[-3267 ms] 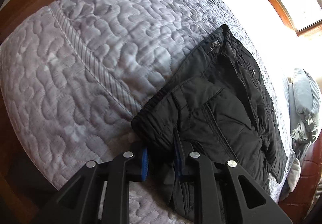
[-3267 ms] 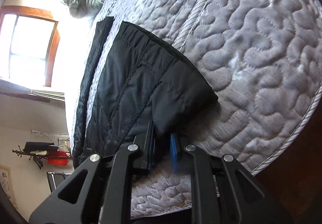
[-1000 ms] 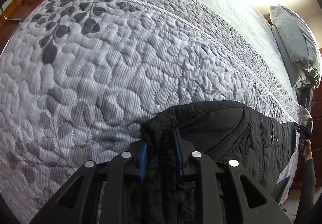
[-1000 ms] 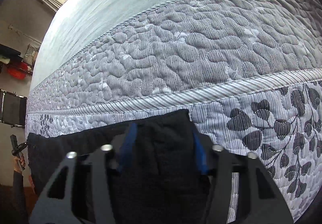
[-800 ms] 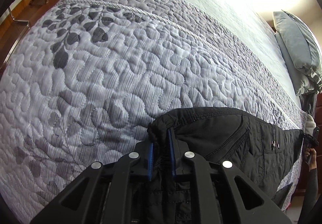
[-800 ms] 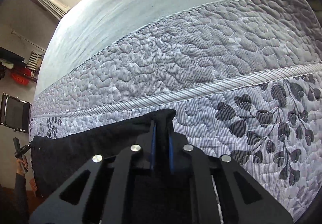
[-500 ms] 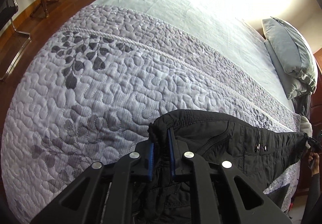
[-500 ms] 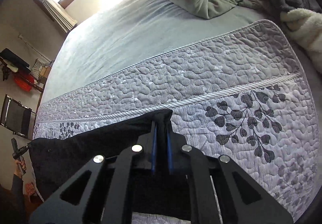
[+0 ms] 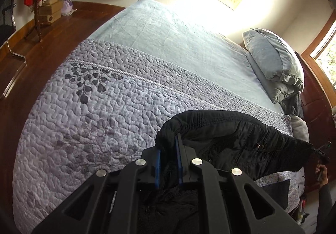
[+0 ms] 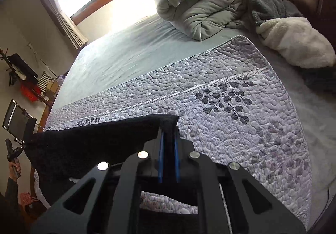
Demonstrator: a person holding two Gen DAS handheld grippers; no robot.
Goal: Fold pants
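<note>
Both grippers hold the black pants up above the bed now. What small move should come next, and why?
Probably carry the pants forward over the quilted cover and begin lowering them. The left gripper and the right gripper are each shut on a corner, the cloth hangs stretched between them, and flat cover lies just ahead to lay it on.

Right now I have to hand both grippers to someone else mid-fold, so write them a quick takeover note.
Left gripper: shut on one corner of the black pants.
Right gripper: shut on the other corner of the same edge.
Pants: lifted and stretched between the two grippers above the quilted bedspread; the rest hangs below.
Done: both corners gripped and raised.
Left: lay the pants flat, fold them over, then release; no finished fold shows yet.
</note>
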